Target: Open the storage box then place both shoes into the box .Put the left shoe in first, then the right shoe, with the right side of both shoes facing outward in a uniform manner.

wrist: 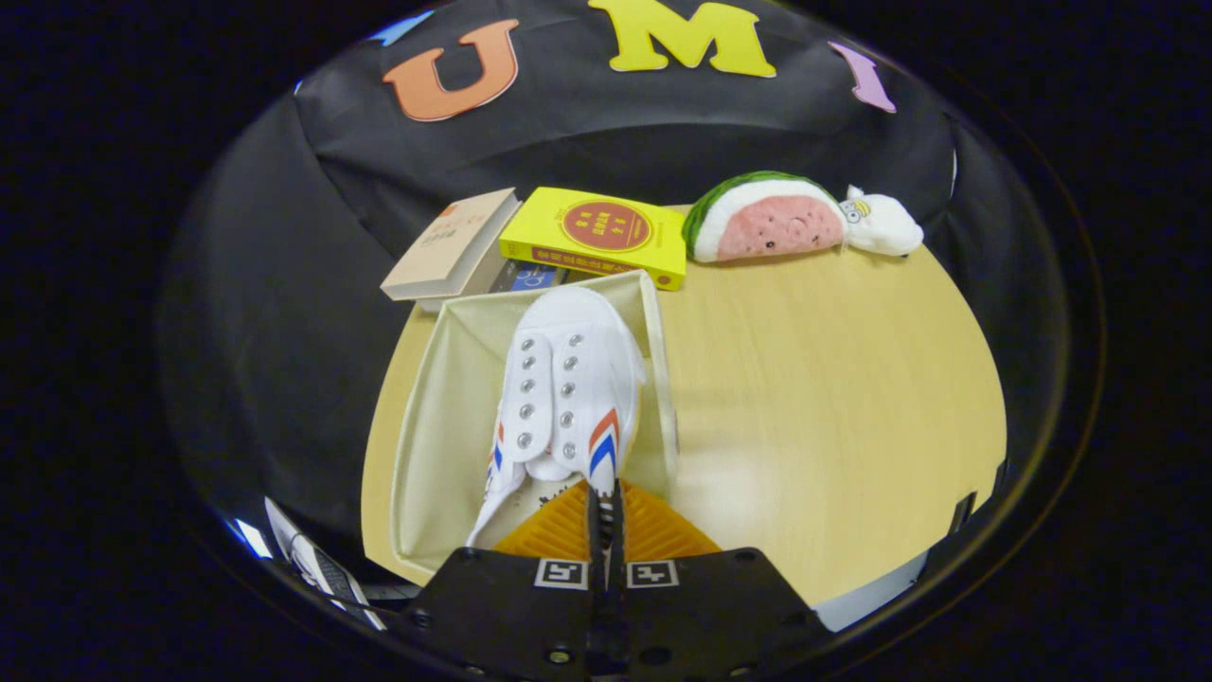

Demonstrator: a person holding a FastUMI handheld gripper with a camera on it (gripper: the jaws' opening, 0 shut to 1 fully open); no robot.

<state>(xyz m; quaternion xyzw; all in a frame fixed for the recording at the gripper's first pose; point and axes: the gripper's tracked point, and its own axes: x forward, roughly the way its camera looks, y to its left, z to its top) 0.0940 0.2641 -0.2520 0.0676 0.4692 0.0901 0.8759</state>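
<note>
One white shoe [566,379] pinched by hand-held gripper [604,497] over open storage box [445,379]; no legible branding.

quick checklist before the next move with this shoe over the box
1. Grip: gripper jaws closed on the white shoe at its heel edge: ok.
2. Storage box open: ok.
3. Shoe over the box opening, toe pointing away: ok.
4. Shoe resting on the box floor: cannot tell.
5. Which shoe this is, left or right: cannot tell.
6. Yellow book clear of the box rim: cannot tell.
</note>
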